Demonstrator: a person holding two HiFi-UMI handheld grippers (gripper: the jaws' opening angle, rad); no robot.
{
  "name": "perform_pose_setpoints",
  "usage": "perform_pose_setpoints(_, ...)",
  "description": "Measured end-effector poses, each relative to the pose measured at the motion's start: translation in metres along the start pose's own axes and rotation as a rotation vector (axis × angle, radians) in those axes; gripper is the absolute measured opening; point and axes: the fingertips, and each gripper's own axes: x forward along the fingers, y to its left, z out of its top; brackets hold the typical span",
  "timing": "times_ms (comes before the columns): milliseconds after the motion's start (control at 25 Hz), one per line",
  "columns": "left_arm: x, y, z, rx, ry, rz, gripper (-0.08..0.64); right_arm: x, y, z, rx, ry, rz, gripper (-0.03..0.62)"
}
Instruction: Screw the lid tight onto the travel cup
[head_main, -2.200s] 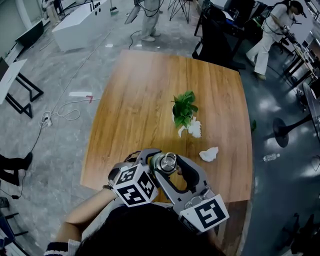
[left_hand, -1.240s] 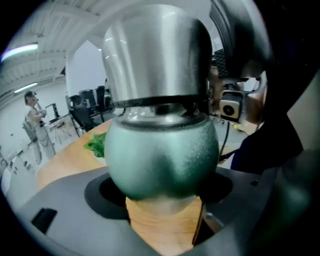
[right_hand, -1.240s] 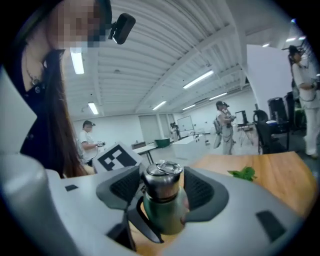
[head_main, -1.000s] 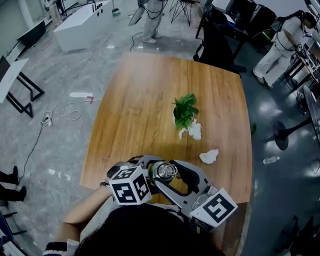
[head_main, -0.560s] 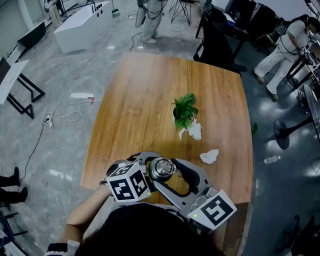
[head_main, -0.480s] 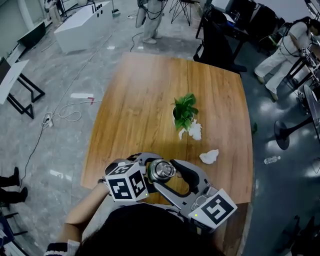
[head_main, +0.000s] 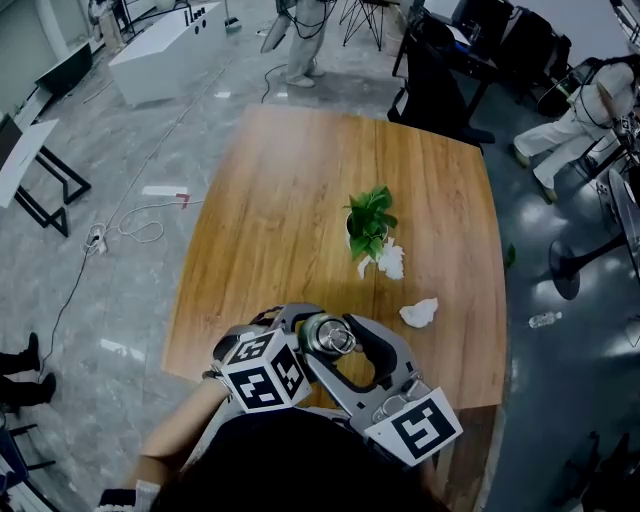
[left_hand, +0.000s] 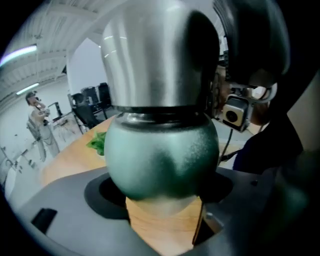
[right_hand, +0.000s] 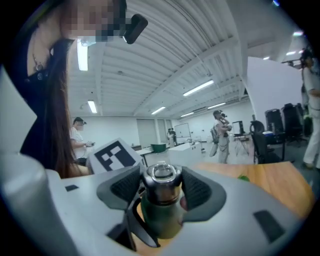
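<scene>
We hold the cup (left_hand: 160, 150) by its green body in the closed jaws of the left gripper (left_hand: 161, 192) over the table (head_main: 300, 200) at its near edge, while the right gripper (right_hand: 161, 190) is clamped round the steel lid (right_hand: 161, 176) on top of it

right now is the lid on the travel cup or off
On: the steel lid sits atop the green cup, right gripper clamping the lid, left gripper the cup. Fully tight: cannot tell.
</scene>
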Motion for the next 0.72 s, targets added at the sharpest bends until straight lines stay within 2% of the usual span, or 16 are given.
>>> perform_pose_setpoints(120,-0.012,-0.023,0.0,0.125,-0.023,-0.169,0.397,-0.008,0.018,0.003,-0.092,0.032,0.127,0.265)
perform_pose_setpoints(200,-0.017,-0.034,-0.005,0.22,0.004,-0.236,0.397,-0.011,0.026,0.001,-0.134,0.054,0.18,0.264)
perform_pose_setpoints(280,-0.016,-0.035,-0.008,0.242,0.022,-0.241,0.397,-0.01,0.028,-0.001,-0.15,0.054,0.185,0.264)
perform_pose_setpoints(440,-0.008,-0.017,-0.005,0.136,0.024,-0.117,0.397,-0.002,0.012,-0.001,-0.138,0.031,0.051,0.264)
perform_pose_setpoints(520,-0.007,-0.013,-0.004,0.123,0.03,-0.087,0.397,-0.001,0.011,0.002,-0.124,0.013,0.031,0.264)
perform_pose_setpoints(600,-0.011,-0.017,-0.004,0.151,0.017,-0.123,0.397,-0.004,0.017,0.004,-0.105,0.008,0.076,0.264)
perform_pose_setpoints(720,-0.02,-0.031,-0.007,0.223,0.017,-0.239,0.397,-0.014,0.029,0.006,-0.088,0.018,0.199,0.265)
